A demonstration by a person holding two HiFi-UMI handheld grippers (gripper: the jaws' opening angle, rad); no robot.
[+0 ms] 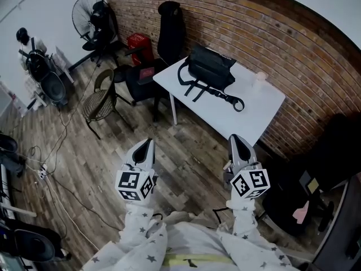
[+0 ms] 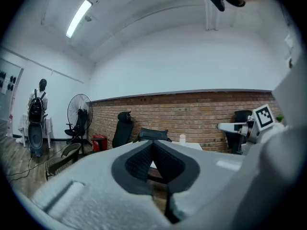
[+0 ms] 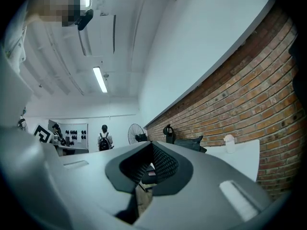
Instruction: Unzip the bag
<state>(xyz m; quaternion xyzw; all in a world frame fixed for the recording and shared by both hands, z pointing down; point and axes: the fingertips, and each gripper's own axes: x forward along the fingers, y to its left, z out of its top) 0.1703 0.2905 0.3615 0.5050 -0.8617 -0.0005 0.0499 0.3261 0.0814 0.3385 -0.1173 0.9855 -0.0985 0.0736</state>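
A black bag [image 1: 210, 68] lies on the white table [image 1: 265, 106] by the brick wall, its straps [image 1: 217, 92] trailing toward the table's front. It also shows far off as the bag [image 2: 152, 134] in the left gripper view and the bag [image 3: 191, 143] in the right gripper view. My left gripper [image 1: 148, 144] and right gripper [image 1: 236, 140] hang side by side over the wood floor, well short of the table. Both are shut with nothing between their jaws. The left gripper's tips [image 2: 153, 143] and the right gripper's tips [image 3: 152, 145] point level at the far table.
A small white bottle [image 1: 260, 79] stands on the table's right part. A black office chair [image 1: 169, 33], a red crate [image 1: 139, 41], a wicker chair [image 1: 97, 101] and a standing fan [image 1: 90, 16] crowd the table's left. Cables [image 1: 53, 168] run over the floor. A person [image 2: 37, 99] stands far left.
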